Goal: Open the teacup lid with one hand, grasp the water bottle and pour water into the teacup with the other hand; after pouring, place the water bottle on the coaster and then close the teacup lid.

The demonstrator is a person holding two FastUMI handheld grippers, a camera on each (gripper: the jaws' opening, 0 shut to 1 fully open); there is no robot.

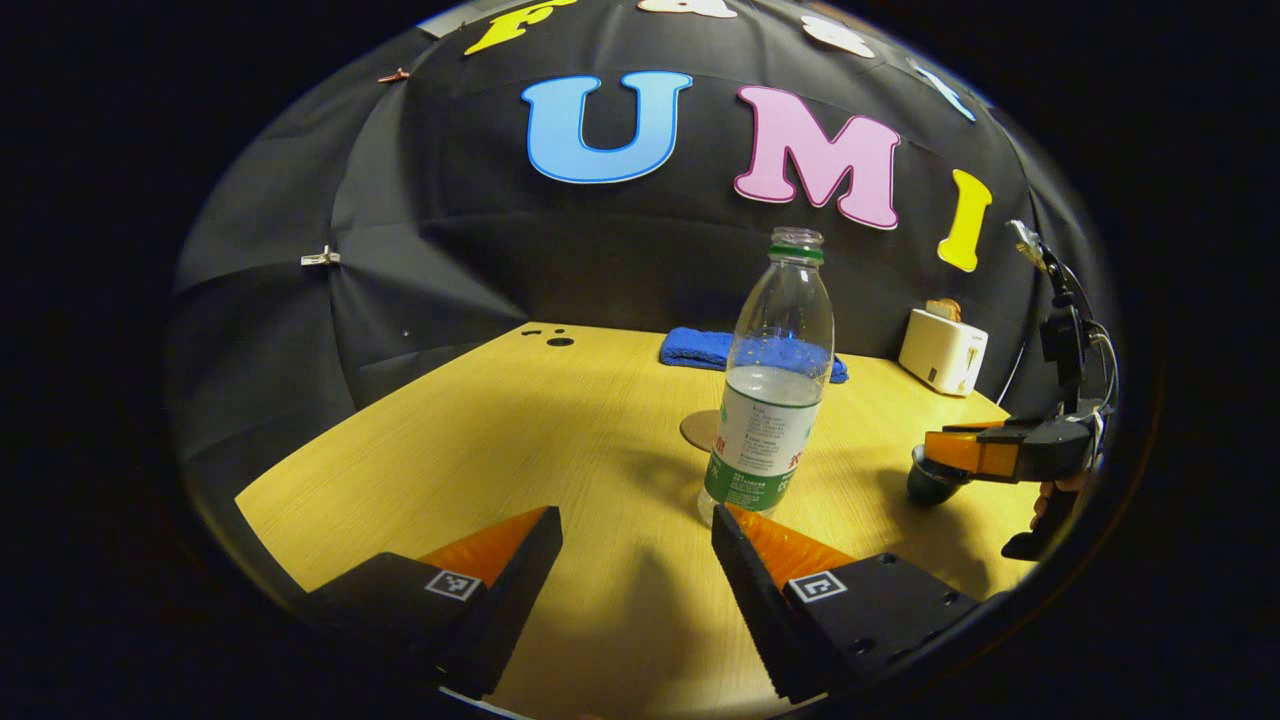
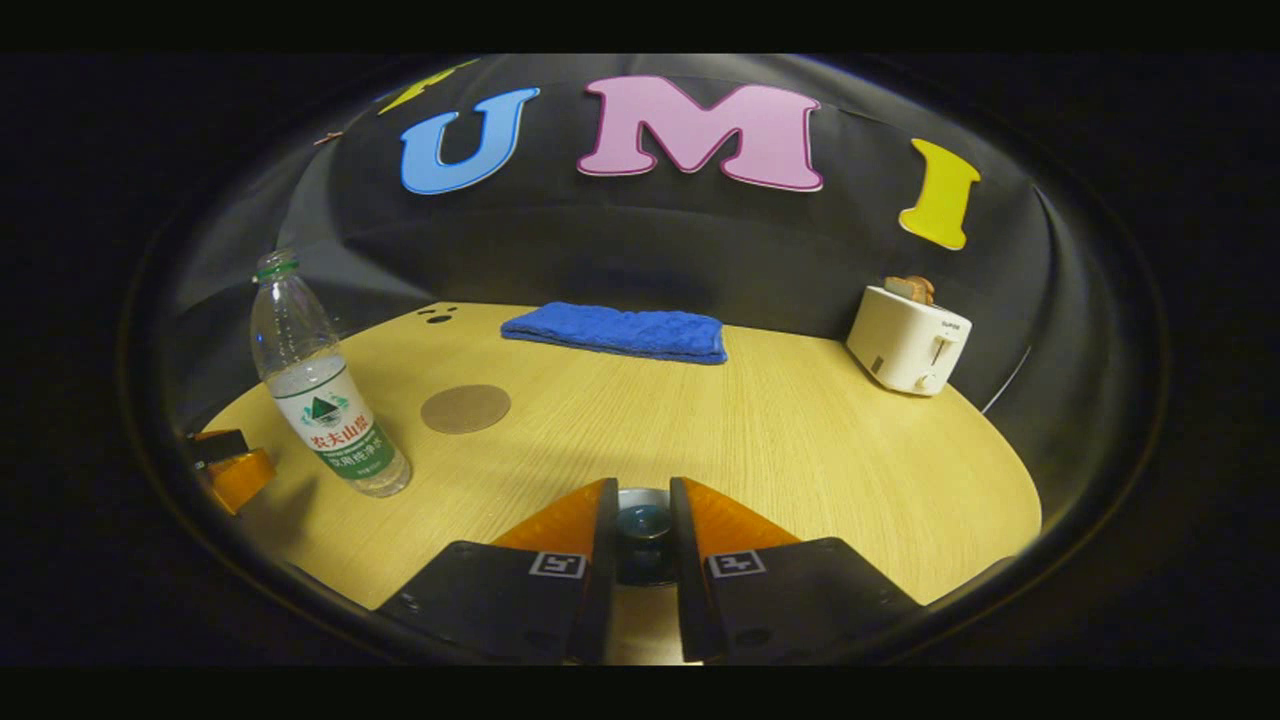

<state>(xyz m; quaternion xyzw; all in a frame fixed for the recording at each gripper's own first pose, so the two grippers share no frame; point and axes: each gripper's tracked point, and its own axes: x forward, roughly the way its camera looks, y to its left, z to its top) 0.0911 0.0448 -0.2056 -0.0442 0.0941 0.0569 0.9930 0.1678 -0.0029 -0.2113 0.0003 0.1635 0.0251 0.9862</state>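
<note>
In the right gripper view, the right gripper (image 2: 642,520) is clenched on the knob of the teacup lid (image 2: 643,522), one finger pressing each side; the lid sits low between the fingertips, over the wooden table (image 2: 800,440). Whether the lid rests on the cup or is lifted off it cannot be told. In the left gripper view that same gripper shows at the far right, held by a hand (image 1: 1052,492), with the dark teacup (image 1: 928,482) just beneath its fingertips.

The left gripper (image 1: 636,520) is released, its fingers spread wide and holding nothing. The water bottle (image 1: 770,385) stands upright just ahead of its right-side fingertip, uncapped, clear, roughly half full, with a green and white label. Behind the bottle lies the round brown coaster (image 1: 700,430), bare, close beside the bottle's base.

Farther back, a folded blue towel (image 2: 618,331) lies near the table's rear edge, and a white toaster (image 2: 908,338) with bread in its slot stands at the rear right corner.
</note>
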